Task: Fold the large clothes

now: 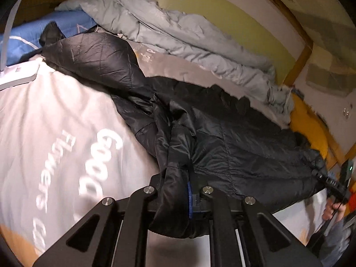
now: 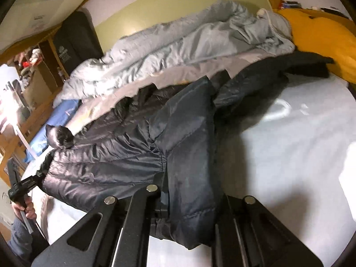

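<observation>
**Now: both tongs gripping the black jacket on the bed**

Here the black puffer jacket point(image 1: 233, 138) is lying spread across a bed, over a light grey bedsheet point(image 1: 49, 115) that is carrying large white lettering. The left tongs point(image 1: 178, 198) are sitting clamped on a bunched fold of the jacket's shiny fabric, which is hanging down between the two black arms toward the camera; a strip of blue is showing at the inner side of one finger. In the right wrist view, the right tongs point(image 2: 189, 202) are likewise pinching a broad flap of the same jacket point(image 2: 133, 146), the cloth draping over and between the fingers.

Behind the jacket, a rumpled pale grey duvet point(image 1: 178, 29) is running along the far side of the bed, against a pale green wall point(image 1: 233, 17). A blue cover point(image 1: 44, 31) is lying near one end of the bed, and a yellow cushion or blanket point(image 2: 322, 37) is resting at the other end, just beside the jacket's collar end.

At the right edge of the left wrist view, the person's hand point(image 1: 331, 209) is gripping the handle of the other tool. Both views are showing blur on the bedsheet.
</observation>
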`<state>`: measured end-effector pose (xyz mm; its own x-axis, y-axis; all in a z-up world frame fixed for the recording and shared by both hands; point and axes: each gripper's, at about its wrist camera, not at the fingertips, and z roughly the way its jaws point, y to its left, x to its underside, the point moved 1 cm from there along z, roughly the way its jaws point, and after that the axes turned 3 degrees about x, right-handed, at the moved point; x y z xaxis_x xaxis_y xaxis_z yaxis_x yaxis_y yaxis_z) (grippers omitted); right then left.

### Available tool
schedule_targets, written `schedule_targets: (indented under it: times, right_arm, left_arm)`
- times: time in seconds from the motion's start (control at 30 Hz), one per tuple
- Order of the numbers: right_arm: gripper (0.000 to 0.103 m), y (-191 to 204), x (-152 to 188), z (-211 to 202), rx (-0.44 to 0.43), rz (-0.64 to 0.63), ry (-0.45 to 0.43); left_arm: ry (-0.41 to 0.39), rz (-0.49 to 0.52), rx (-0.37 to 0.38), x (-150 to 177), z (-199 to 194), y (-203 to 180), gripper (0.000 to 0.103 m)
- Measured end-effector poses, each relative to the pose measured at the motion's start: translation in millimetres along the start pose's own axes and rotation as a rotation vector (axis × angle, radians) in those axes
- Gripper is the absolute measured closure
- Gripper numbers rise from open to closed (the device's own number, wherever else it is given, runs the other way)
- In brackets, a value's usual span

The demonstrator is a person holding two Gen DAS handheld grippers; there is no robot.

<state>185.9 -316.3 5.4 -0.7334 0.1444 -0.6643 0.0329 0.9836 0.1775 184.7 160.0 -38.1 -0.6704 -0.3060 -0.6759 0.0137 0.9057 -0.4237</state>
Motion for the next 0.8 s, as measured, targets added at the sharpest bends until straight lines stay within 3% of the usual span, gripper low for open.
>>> schedule_targets:
  times: [0.07, 0.13, 0.2, 0.23, 0.37, 0.53, 0.6, 0.7, 0.8]
  right_arm:
    - [0.093, 0, 6, 2, 0.044, -0.013, 0.023]
    - [0.09, 0, 6, -1, 0.059, -0.023, 0.017]
    - [0.082, 0, 2, -8, 0.08, -0.036, -0.016]
    - [0.078, 1, 2, -14, 0.091, -0.044, -0.039]
    - [0.068, 6, -4, -31, 0.085, -0.059, -0.113]
    - [0.04, 5, -6, -52, 0.097, -0.062, -0.205]
    - [0.034, 5, -8, -60, 0.08, -0.061, -0.242]
    - [0.025, 9, -8, -56, 0.034, -0.066, -0.226]
    - [0.025, 19, -4, -38, 0.013, -0.09, -0.154]
  left_arm:
    - [-0.012, 0.039, -0.058, 10, -5, -11, 0.085]
    - [-0.06, 0.084, -0.112, 8, -13, -22, 0.062]
    - [-0.14, 0.122, -0.121, 5, -29, -29, 0.042]
    - [-0.186, 0.148, -0.134, 4, -38, -34, 0.036]
    - [-0.279, 0.243, -0.14, -2, -55, -51, 0.035]
    - [-0.311, 0.3, -0.122, -6, -56, -70, 0.027]
    - [-0.304, 0.31, -0.111, -5, -55, -75, 0.024]
    - [-0.275, 0.33, -0.11, -2, -43, -83, 0.024]
    - [-0.232, 0.359, -0.117, 5, -26, -93, 0.024]
